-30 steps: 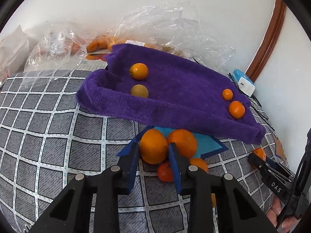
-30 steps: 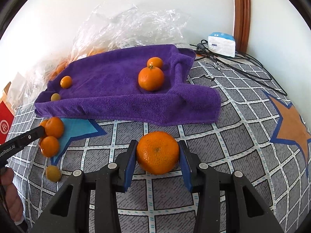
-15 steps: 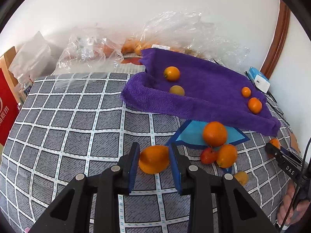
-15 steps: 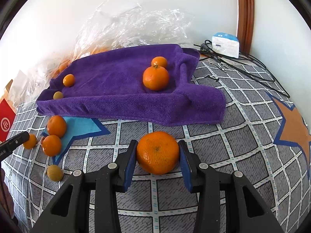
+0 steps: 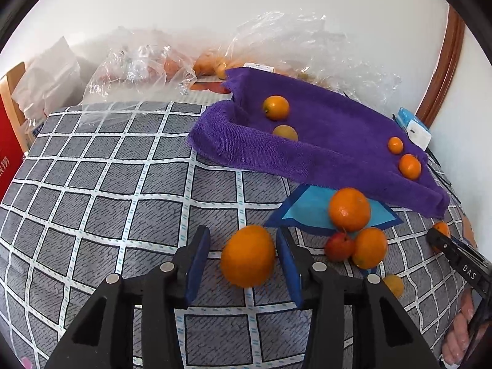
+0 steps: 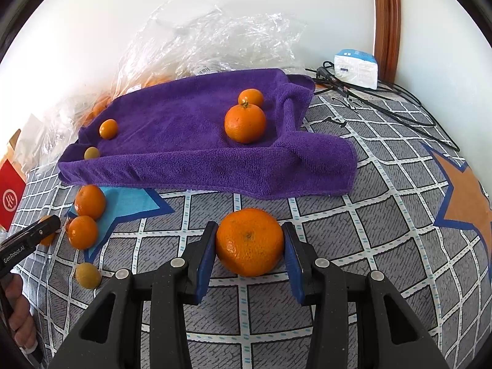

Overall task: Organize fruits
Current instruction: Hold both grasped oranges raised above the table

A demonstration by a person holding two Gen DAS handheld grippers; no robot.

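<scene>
On the checked bed (image 5: 92, 215), left gripper (image 5: 243, 258), jaws just opening, releases an orange (image 5: 247, 256); right gripper (image 6: 249, 249) clamps a mandarin (image 6: 249, 242), towel-bound next.

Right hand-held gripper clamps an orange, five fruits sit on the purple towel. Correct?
Not quite. The right wrist view shows four fruits on the purple towel, not five. The right hand-held gripper does clamp an orange.

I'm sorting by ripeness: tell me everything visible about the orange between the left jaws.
The orange is round, smooth-skinned, evenly bright orange, with no stem showing. It lies on the checked cloth, left of the blue star patch. The left gripper has just been opening; its jaws flank the orange with gaps on both sides.
</scene>
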